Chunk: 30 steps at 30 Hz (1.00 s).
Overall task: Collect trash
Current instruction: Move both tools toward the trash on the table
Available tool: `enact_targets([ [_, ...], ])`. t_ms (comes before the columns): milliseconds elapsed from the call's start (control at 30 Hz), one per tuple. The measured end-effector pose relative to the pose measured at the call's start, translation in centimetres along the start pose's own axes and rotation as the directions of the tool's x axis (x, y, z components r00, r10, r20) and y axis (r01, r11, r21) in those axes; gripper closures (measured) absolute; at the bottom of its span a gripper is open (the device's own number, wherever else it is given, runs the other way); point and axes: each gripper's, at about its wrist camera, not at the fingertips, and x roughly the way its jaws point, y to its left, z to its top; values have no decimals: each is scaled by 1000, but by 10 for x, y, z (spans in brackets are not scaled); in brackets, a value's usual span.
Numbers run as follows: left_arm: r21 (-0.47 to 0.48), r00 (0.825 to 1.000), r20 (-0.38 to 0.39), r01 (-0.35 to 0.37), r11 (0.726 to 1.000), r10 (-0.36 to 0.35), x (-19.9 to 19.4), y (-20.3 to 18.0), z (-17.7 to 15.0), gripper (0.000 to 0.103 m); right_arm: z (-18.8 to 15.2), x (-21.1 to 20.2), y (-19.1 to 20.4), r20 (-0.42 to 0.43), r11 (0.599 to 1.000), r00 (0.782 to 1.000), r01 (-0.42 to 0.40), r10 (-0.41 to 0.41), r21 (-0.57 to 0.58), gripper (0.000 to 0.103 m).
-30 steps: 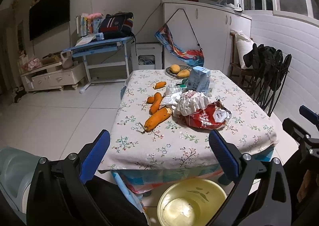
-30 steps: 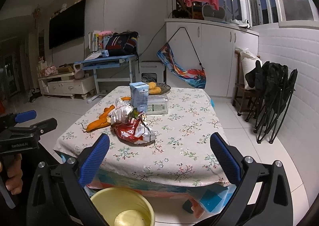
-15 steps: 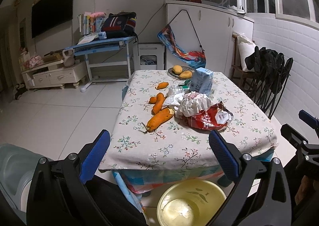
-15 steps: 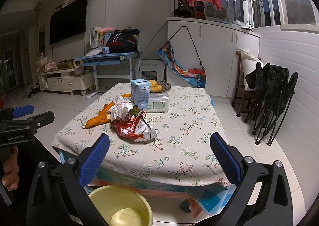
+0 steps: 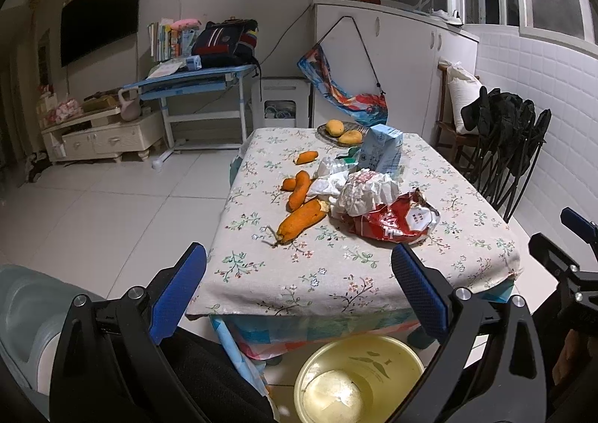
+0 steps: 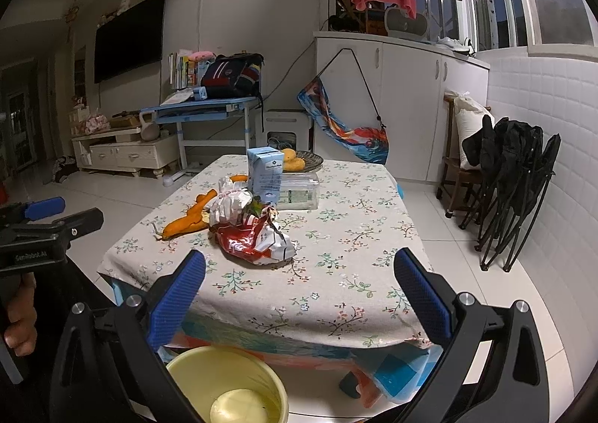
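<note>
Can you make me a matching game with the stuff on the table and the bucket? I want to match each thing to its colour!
Things:
1. crumpled snack bag
2. carton
3. biggest carrot
4. bucket

Colours:
a. orange
b. yellow
c. red
d. light blue

Right pairs: 1-c, 2-d, 3-a, 4-b

A black flat television (image 6: 129, 36) hangs on the wall. A blue tilted desk (image 5: 194, 81) carries a dark backpack (image 5: 226, 42) and books (image 5: 164, 40).
</note>
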Motion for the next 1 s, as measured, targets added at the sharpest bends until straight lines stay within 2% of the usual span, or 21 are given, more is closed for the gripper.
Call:
enact_targets([
  [200, -26, 999, -49, -12, 1000, 10, 7, 12, -1, 7, 5, 13, 0, -56, 998, 997, -53, 54, 23, 6],
  [367, -30, 996, -90, 14, 999, -17, 19, 20, 3, 7, 14, 31, 5, -100, 995, 990, -97, 96, -7, 6],
  [600, 23, 992, -123, 4, 1000, -1, 50, 19, 20, 7, 26, 58, 7, -137, 987, 978, -158, 155, -14, 6],
  [767, 89, 980, -197, -7, 996, 25, 93, 11, 33, 13, 30, 70, 4, -142, 980, 970, -197, 196, 8, 6],
  [933, 123, 969, -241, -23, 992, 53, 132, 7, 45, 19, 44, 80, 4, -121, 950, 942, -306, 312, 68, 7],
  [967, 116, 968, -245, -20, 993, 48, 137, 8, 47, 19, 47, 84, 6, -127, 944, 936, -320, 327, 75, 10],
  [1000, 111, 967, -249, -17, 994, 45, 141, 9, 48, 19, 49, 89, 7, -133, 938, 929, -336, 344, 85, 17],
])
